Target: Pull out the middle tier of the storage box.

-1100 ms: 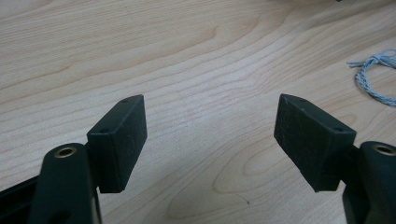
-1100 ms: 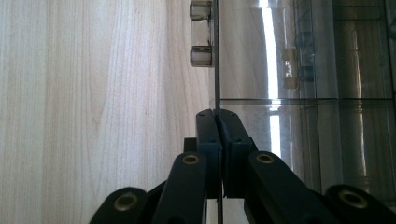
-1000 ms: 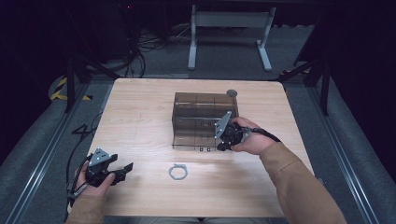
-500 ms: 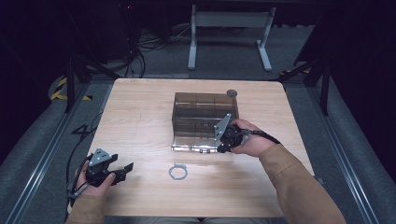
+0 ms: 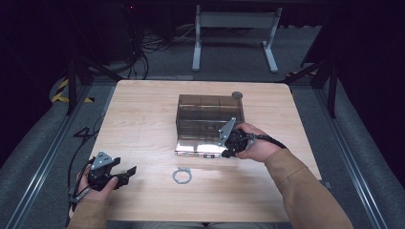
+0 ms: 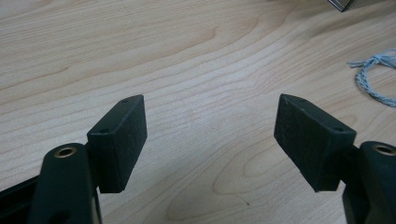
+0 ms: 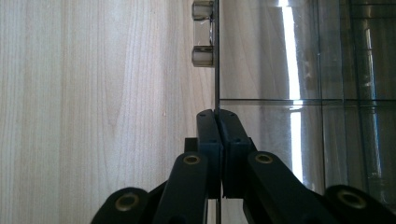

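Smoked-plastic compartment box (image 5: 207, 117) sits a little right of the middle of the worktop (image 5: 143, 109), with its clear hinged panel (image 5: 198, 147) lying low along the near side. The right tongs (image 5: 225, 149) are at that panel's right end. In the right gripper view they (image 7: 217, 114) are squeezed fully together on the thin edge of the panel (image 7: 261, 56), which runs up between the two pads. A pair of clear knuckles (image 7: 203, 32), hinge or catch I cannot tell, stands farther along the same edge.

Over the last second almost nothing has shifted: box, panel and both hands lie where they were, and the right jaws were already pinched. I read that as a grip now settled, so the panel is probably ready to be swung, though which way it is meant to go cannot be told.

The left tongs (image 5: 125, 172) rest near the worktop's front left corner, well apart from the box. Their jaws (image 6: 210, 126) gape wide over bare wood and hold nothing. A small ring of grey cord (image 5: 182, 176) lies between the two hands, just in front of the box, untouched. A dark round disc (image 5: 237, 95) sits at the box's far right corner.
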A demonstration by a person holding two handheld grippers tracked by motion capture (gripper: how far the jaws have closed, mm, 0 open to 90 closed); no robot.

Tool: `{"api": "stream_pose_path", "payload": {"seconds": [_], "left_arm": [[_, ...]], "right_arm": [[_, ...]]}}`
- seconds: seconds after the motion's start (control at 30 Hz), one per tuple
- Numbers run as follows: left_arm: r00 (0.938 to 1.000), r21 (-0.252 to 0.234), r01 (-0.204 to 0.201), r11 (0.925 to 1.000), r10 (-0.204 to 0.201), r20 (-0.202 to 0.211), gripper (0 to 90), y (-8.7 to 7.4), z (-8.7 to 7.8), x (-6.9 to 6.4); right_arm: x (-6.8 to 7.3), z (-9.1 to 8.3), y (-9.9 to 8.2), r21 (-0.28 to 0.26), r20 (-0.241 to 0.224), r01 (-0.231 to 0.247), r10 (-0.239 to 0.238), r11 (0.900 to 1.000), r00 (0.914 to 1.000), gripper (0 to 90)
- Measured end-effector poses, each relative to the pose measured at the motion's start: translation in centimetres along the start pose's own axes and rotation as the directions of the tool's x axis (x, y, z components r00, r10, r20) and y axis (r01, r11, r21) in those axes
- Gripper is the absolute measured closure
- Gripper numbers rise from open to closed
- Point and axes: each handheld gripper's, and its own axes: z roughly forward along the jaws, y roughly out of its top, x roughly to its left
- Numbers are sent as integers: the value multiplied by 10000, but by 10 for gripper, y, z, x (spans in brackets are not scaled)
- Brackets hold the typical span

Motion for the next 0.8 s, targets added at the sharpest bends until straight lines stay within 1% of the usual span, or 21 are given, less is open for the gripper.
{"api": "stream_pose_path", "payload": {"seconds": [0.2,0.3,0.33,0.4,0.6,0.67,0.8], "left_arm": [[10000,-5,2,10000,-2,1,265,0,0,0],[10000,-16,1,10000,-1,8,265,0,0,0],[10000,-15,2,10000,-2,7,264,0,0,0],[10000,-13,12,10000,-12,8,265,0,0,0],[10000,-20,21,10000,-21,2,264,0,0,0],[10000,-7,-26,10000,26,18,265,1,1,0],[10000,0,24,10000,-24,40,265,1,1,0]], "right_arm": [[1,2,-1,-37,-16,-139,139,9999,9999,890],[0,1,-2,-179,-62,-256,255,9995,9997,856],[1,1,-2,-258,3,-285,285,9993,9996,850],[1,-1,-2,-265,63,-297,299,9992,9995,837],[1,-4,-2,-459,14,-413,414,9981,9991,796],[1,-5,-2,-480,64,-365,369,9982,9993,789],[0,-8,-3,-536,114,-538,545,9971,9984,766]]}}
